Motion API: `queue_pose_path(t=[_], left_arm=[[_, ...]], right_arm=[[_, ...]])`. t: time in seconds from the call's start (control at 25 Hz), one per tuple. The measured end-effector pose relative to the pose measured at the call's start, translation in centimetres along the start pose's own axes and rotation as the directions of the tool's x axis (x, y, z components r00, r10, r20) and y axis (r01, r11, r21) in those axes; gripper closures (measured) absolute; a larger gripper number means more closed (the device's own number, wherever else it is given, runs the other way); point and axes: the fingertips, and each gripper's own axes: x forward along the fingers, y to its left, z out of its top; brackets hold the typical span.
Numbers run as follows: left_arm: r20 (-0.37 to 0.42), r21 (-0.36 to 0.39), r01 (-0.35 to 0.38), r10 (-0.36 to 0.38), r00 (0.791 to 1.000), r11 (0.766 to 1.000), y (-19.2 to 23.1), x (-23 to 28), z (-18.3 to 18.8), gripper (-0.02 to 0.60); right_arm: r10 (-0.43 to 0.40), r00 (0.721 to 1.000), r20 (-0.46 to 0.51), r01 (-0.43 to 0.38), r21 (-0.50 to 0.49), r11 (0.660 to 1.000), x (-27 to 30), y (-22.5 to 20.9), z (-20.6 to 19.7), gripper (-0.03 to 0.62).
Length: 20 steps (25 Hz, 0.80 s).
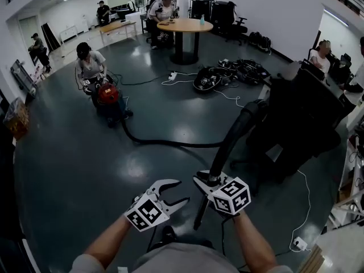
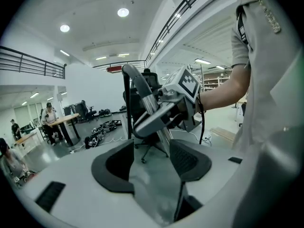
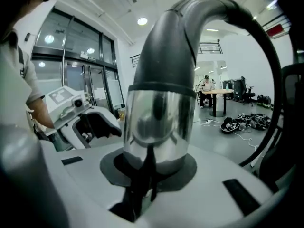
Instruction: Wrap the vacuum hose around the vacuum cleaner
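A red vacuum cleaner (image 1: 108, 94) stands on the dark floor at the middle left. Its black hose (image 1: 170, 144) snakes across the floor and rises into a curved black handle (image 1: 233, 135). My right gripper (image 1: 207, 182) is shut on the chrome wand tube (image 3: 159, 122) just below that handle (image 3: 190, 32), holding it upright. In its own view the right gripper (image 3: 152, 163) has both pads pressed against the tube. To its left my left gripper (image 1: 173, 193) is open with nothing between its fingers. From the left gripper (image 2: 149, 160) the tube (image 2: 145, 101) shows ahead, clear of the jaws.
A person (image 1: 88, 61) crouches right behind the vacuum. A black office chair (image 1: 301, 118) stands close on the right. A heap of bags and cables (image 1: 227, 73) lies beyond, near a round wooden table (image 1: 185, 25) with seated people. A white cable and plug (image 1: 298, 243) lie at lower right.
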Motion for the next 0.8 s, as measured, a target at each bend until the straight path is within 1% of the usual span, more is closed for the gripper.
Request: queue_pose_path(t=[0.16,0.32,0.44,0.6,0.8], left_arm=[[0.034,0.011,-0.015,0.015,0.999,1.000,3.7,-2.5,-0.9,0.351],[0.078,0.062,-0.056,0.051,0.996,0.997,6.8,-5.1,-1.0,0.351],[0.093,0.102,-0.098,0.088,0.992,0.990,8.9,-6.7,-1.1,0.351],[0.103,0.129,-0.168,0.156,0.982,0.977,10.8,-8.6,-1.5,0.351],[0.078,0.161,-0.272,0.262,0.962,0.949,12.1,-10.9,-1.8,0.351]], right_arm=[[-0.001,0.996,-0.086,-0.007,-0.088,0.996,4.0,1.8,0.2,0.517],[0.002,0.988,-0.155,-0.027,-0.160,0.987,7.5,3.4,0.2,0.517],[0.016,0.979,-0.201,-0.058,-0.207,0.977,10.1,4.3,0.2,0.517],[0.043,0.963,-0.266,-0.117,-0.269,0.956,12.9,5.1,-0.6,0.517],[0.078,0.933,-0.352,-0.209,-0.351,0.913,15.0,5.9,-1.4,0.517]])
